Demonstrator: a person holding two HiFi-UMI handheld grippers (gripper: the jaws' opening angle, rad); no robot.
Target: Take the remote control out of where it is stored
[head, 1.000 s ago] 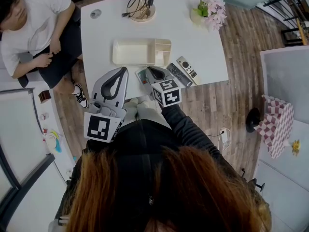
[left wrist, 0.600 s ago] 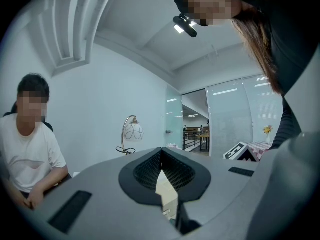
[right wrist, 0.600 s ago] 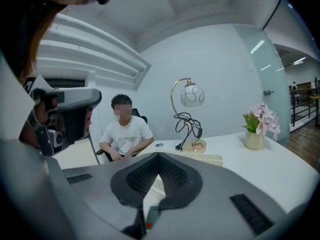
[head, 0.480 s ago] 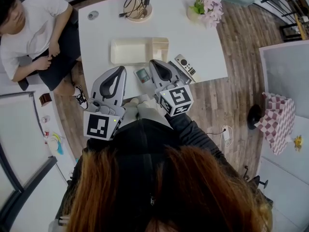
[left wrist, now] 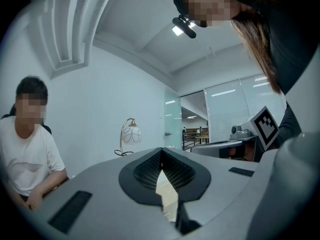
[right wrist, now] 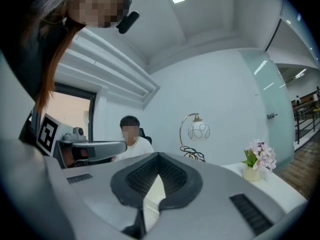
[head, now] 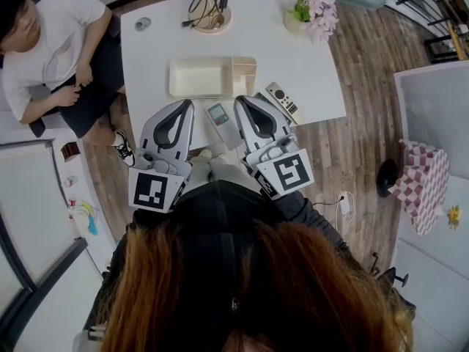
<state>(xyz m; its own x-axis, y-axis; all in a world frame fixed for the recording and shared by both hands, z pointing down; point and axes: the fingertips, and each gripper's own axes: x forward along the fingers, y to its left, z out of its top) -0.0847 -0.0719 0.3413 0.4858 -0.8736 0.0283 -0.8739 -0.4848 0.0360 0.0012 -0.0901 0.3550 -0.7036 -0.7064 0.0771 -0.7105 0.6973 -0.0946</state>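
A cream storage box [head: 207,77] with a small end compartment stands mid-table. A pale remote with a small screen [head: 219,117] lies in front of it on the white table [head: 308,64], between my two grippers. A white remote [head: 283,102] lies to the right, near the table's front edge. My left gripper [head: 185,106] hovers over the front edge, shut and empty. My right gripper [head: 244,101] is beside it, shut with nothing in it. In the gripper views the left gripper's [left wrist: 161,152] and right gripper's [right wrist: 158,157] pads meet at the tips.
A person in a white shirt [head: 55,39] sits at the table's left side. A lamp base with cables [head: 208,12] and a vase of pink flowers [head: 315,9] stand at the far edge. A checkered seat [head: 418,189] sits on the floor at right.
My right gripper has drawn back from the table toward me, uncovering the pale remote with the screen. The left gripper has stayed put.
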